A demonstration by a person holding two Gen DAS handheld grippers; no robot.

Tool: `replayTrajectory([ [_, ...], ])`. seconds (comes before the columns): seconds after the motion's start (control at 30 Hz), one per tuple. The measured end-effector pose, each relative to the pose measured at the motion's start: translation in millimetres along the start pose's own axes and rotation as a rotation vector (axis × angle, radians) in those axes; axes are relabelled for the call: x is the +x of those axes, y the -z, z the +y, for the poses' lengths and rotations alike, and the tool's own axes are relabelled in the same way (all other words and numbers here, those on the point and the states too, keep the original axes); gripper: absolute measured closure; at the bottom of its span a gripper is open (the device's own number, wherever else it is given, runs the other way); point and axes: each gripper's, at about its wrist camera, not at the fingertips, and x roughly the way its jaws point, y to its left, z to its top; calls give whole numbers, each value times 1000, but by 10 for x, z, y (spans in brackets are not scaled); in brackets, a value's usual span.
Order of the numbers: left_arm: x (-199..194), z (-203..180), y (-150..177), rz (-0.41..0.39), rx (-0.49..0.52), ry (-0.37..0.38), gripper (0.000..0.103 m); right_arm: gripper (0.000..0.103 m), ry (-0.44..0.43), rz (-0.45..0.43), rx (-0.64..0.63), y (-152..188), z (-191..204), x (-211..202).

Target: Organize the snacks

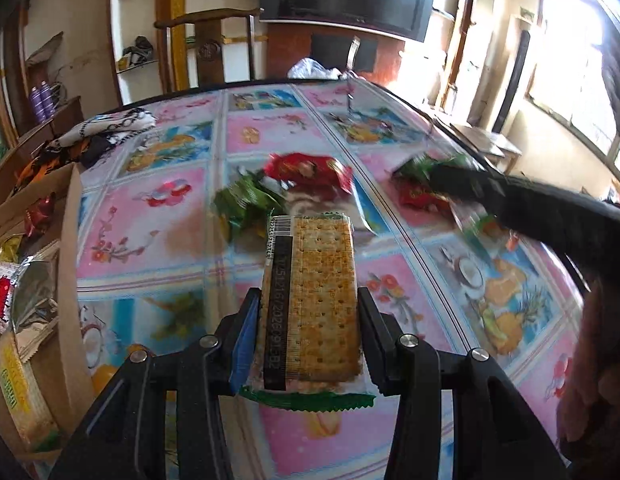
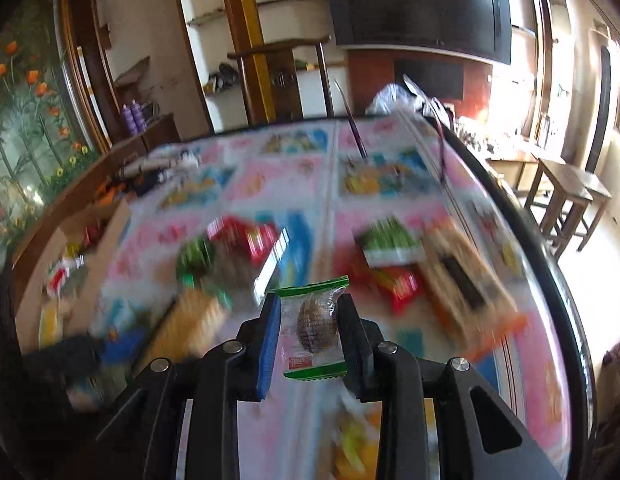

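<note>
Holding a long cracker pack (image 1: 310, 300) lengthwise in the left claw (image 1: 308, 320), both fingers pressed on its sides, above the flowered tabletop (image 1: 170, 240). Gripping a small clear-wrapped snack (image 2: 312, 328) with green edges in the right claw (image 2: 310, 336), clamped on it, lifted over the tabletop. Lying loose farther on the tabletop: red packet (image 1: 306, 170) and green packet (image 1: 242, 204), touching each other. Standing at the left edge: cardboard box (image 1: 68, 280) with more snacks inside.
</note>
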Motion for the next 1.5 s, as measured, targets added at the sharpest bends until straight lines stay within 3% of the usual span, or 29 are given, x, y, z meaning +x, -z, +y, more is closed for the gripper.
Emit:
replayTrajectory([
  [0.13,-43,171,-77,-43,-46,-52,58,72,-35,-47,46,-196,106,175],
  [0.3,-63,261,-125,-54,-69,-64,58,72,-145,-67,68,-24,95,215],
  [1.5,-96,295,-122,-56,-93,-46,58,72,-130,-85,-10,77,263,201],
])
